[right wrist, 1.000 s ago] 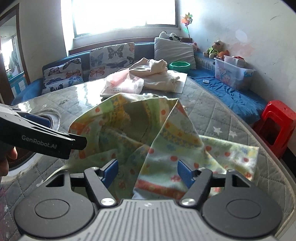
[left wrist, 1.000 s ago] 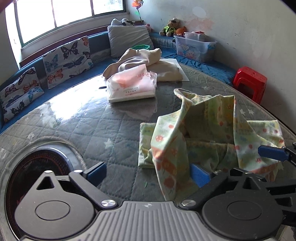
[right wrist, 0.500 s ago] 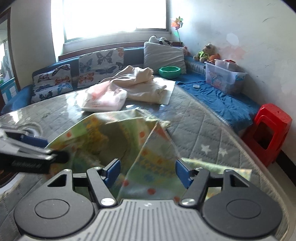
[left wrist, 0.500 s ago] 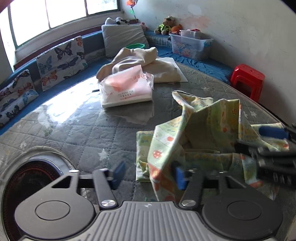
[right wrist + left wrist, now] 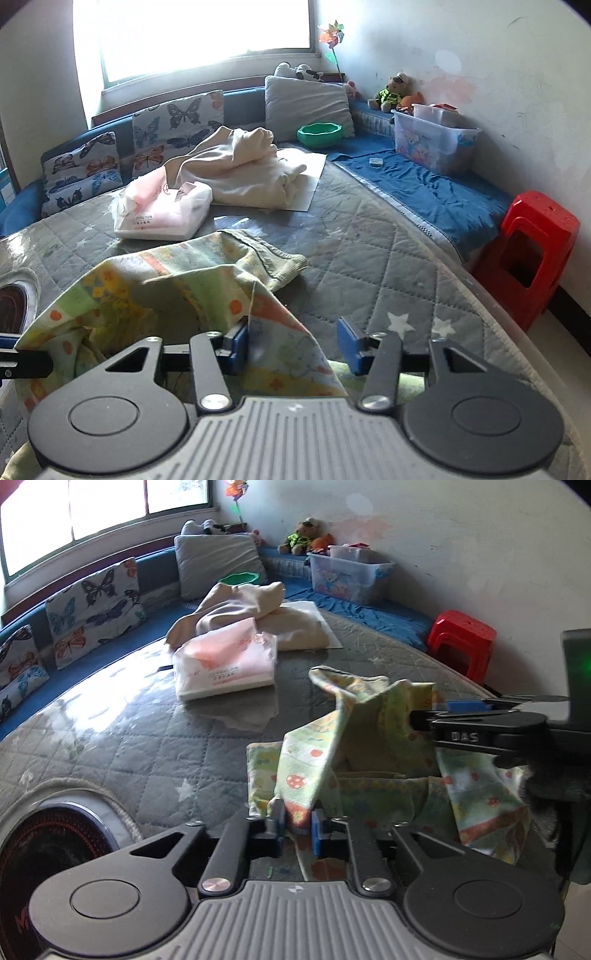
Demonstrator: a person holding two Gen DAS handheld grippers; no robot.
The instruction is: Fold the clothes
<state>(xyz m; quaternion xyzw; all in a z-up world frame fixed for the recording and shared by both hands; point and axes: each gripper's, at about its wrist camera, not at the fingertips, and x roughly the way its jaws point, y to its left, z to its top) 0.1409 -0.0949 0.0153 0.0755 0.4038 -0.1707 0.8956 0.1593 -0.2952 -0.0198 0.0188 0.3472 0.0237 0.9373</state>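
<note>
On the quilted table (image 5: 155, 746), left tool (image 5: 297, 821) pinches the garment (image 5: 354, 738); right tool (image 5: 291, 345), closing, half hidden.

Left gripper (image 5: 295, 821), jaws just closing, pinches the patterned cloth (image 5: 369, 746) (right gripper (image 5: 432, 716) alongside) on quilted table (image 5: 147, 746).

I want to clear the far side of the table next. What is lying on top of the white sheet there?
A crumpled cream garment covers most of the white sheet; only the sheet's right edge and near corner show. Anything under the garment is hidden.
</note>
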